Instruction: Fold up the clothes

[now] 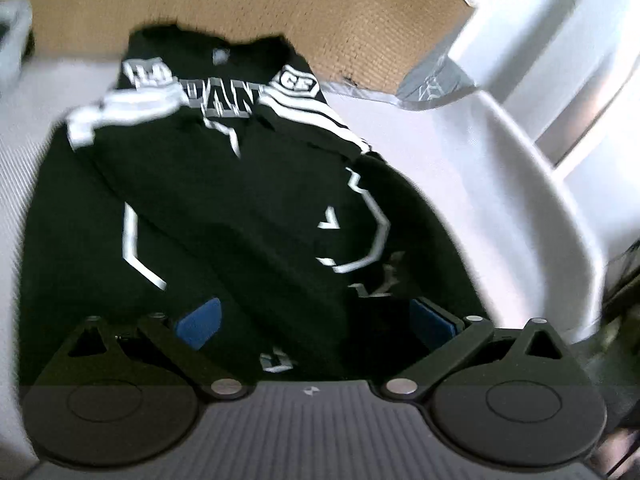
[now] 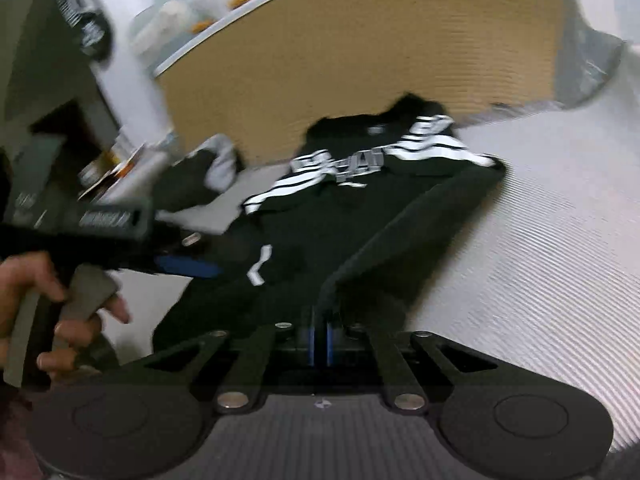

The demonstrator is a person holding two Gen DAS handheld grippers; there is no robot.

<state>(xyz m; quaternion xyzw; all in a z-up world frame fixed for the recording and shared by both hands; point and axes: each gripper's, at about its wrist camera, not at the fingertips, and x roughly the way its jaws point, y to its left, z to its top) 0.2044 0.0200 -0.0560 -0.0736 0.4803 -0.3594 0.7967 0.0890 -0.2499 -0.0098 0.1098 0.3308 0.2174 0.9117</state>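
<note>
on the pale ribbed bed surface lies the black jersey, collar end far by the tan headboard, hem toward the cameras, so its long axis runs away from both grippers. at left, the left gripper hangs over the hem with blue pads apart, nothing pinched. at right, the right gripper is clamped on the hem's right edge, a ridge of cloth rising from it, so it looks better placed to carry the fold toward the collar.
</note>
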